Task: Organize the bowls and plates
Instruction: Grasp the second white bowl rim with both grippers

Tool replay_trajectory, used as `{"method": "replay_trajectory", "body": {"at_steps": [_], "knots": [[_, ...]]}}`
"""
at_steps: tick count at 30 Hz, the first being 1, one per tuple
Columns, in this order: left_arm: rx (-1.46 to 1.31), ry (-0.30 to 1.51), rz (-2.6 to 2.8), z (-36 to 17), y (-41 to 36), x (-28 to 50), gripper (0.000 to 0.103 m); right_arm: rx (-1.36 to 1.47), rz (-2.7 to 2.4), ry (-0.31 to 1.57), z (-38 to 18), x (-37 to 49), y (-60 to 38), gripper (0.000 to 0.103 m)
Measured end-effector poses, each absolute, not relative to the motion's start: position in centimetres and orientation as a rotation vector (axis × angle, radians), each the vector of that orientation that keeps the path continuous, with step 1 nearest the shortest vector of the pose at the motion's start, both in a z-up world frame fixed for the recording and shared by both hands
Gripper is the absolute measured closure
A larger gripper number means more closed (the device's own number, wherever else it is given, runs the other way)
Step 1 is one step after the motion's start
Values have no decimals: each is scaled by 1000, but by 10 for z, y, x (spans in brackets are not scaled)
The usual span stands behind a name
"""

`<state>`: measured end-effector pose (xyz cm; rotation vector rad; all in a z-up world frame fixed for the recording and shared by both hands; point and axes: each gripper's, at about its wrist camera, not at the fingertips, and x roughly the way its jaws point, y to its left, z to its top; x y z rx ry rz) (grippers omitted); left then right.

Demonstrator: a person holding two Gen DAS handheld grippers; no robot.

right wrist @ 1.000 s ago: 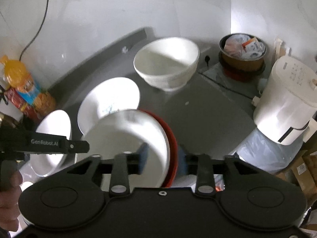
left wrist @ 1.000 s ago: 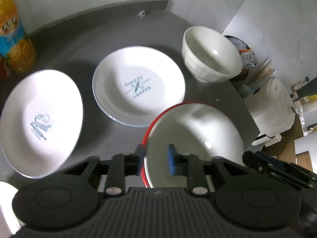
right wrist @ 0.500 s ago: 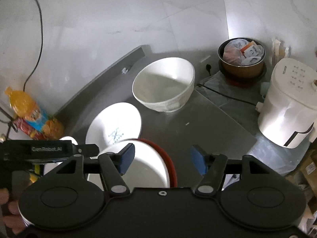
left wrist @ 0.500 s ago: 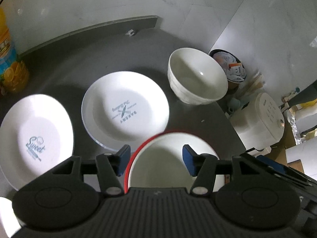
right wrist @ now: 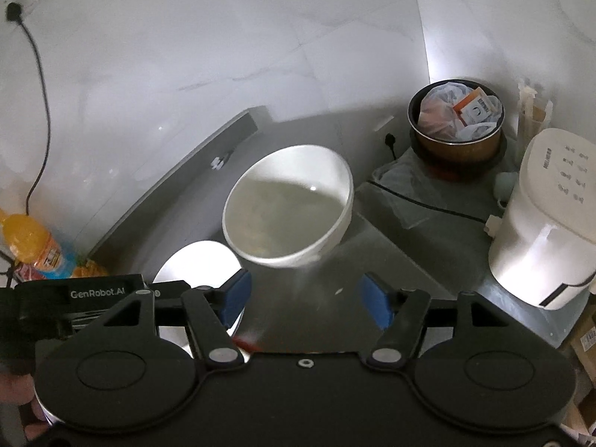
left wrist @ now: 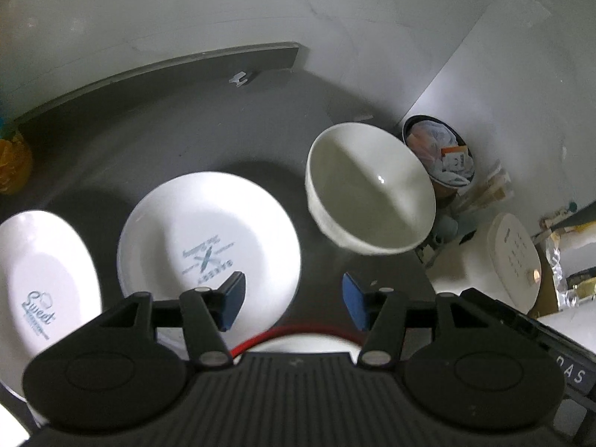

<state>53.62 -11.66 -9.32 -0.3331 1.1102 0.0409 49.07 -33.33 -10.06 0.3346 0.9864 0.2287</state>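
A deep white bowl (left wrist: 368, 190) (right wrist: 288, 203) sits on the grey counter, ahead of both grippers. Left of it lies a white plate with blue print (left wrist: 208, 238) (right wrist: 197, 260), and a second printed white plate (left wrist: 41, 287) lies further left. A red-rimmed bowl (left wrist: 290, 337) shows only as a sliver under the left gripper; in the right wrist view a red sliver (right wrist: 247, 342) of it peeks out. My left gripper (left wrist: 292, 300) is open and holds nothing. My right gripper (right wrist: 305, 298) is open and holds nothing, raised above the counter.
A white kettle-like appliance (right wrist: 547, 234) (left wrist: 516, 257) stands off the counter's right edge, beside a brown pot (right wrist: 458, 130) stuffed with bags. An orange drink bottle (right wrist: 33, 246) stands at the back left. The other gripper's body (right wrist: 82, 301) and a hand (right wrist: 15, 391) are at left.
Both grippers let go of the red-rimmed bowl, opened wide and pulled back and up; the bowl has slid almost out of view beneath them.
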Motion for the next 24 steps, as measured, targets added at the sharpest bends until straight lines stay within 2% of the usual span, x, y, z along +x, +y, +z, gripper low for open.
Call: {"method": "replay_trajectory", "body": {"at_steps": [13, 19, 24], "knots": [[-389, 1110, 113, -122, -126, 594, 48, 349, 257, 1062, -138, 553, -341, 40], [-415, 1118, 133, -136, -131, 609, 52, 348, 266, 1099, -155, 573, -338, 44], [-433, 1147, 145, -151, -133, 622, 63, 364, 268, 1133, -170, 587, -337, 50]]}}
